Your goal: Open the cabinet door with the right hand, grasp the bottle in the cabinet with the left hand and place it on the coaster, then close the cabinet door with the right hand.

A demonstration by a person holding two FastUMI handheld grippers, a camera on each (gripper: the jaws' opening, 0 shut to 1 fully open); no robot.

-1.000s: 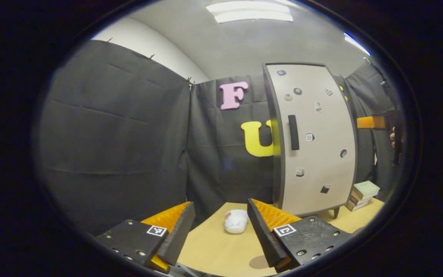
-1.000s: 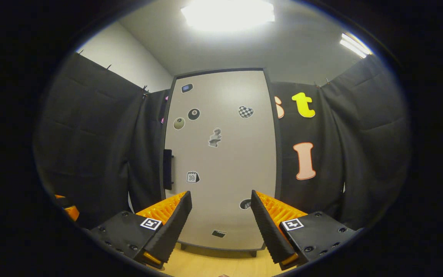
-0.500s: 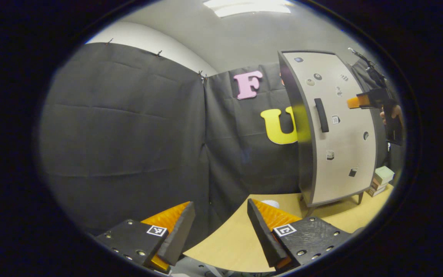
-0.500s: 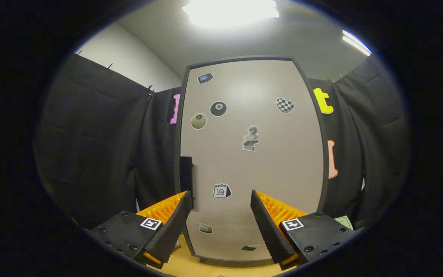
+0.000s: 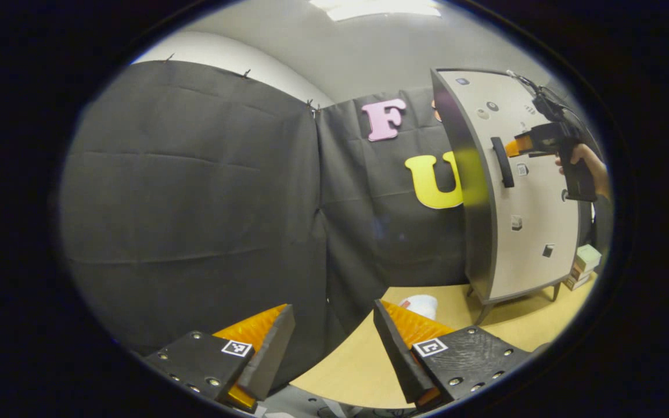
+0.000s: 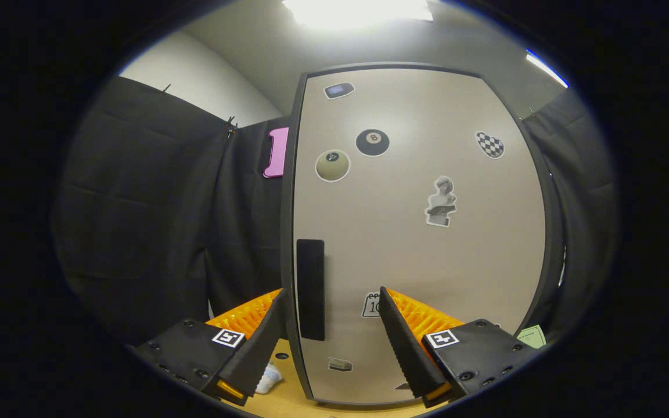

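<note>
The cabinet [image 6: 421, 232] stands on the counter [image 5: 363, 360], its door [image 5: 535, 191] shut, so the bottle inside is hidden from me. My right gripper [image 6: 331, 342] faces the door close up, jaws open, the black handle [image 6: 310, 289] in the gap between them, nearer the left finger. My left gripper [image 5: 331, 342] hovers over the counter edge, jaws open and empty. A small white object [image 5: 421, 303] lies near the cabinet's feet.

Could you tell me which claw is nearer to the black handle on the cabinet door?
Right. The right claw is open right at the handle, its fingers either side of it. The left claw is open, low over the table's edge, well back from the cabinet.
</note>
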